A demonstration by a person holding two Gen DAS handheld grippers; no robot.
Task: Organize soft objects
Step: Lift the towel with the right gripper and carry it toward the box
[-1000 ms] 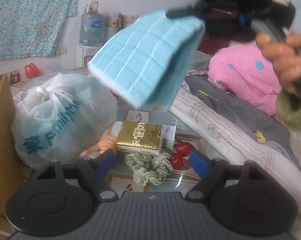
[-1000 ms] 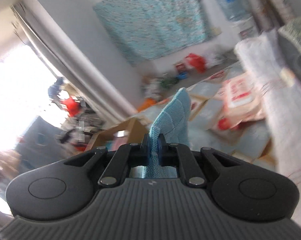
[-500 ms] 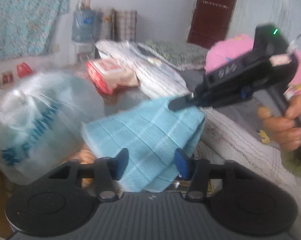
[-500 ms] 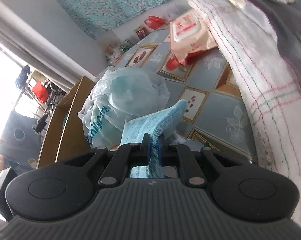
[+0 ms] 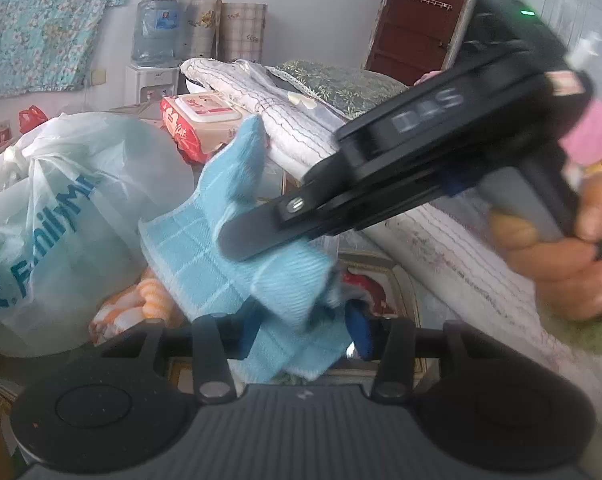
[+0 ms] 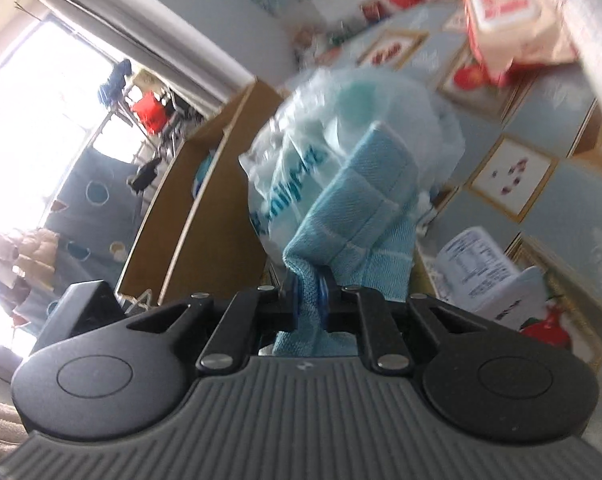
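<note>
Two grippers now share one blue cloth (image 5: 237, 256), which a second ago hung high from the right gripper (image 6: 308, 298) alone. That gripper, pinching a bunched corner, has brought it down low over the tiled floor (image 6: 513, 184), beside the plastic bag (image 5: 69, 216). The left gripper (image 5: 303, 330) has narrowed around the lower folds and its jaws are opening slightly; whether the pads press the cloth is unclear. Likely a two-handed fold is beginning.
</note>
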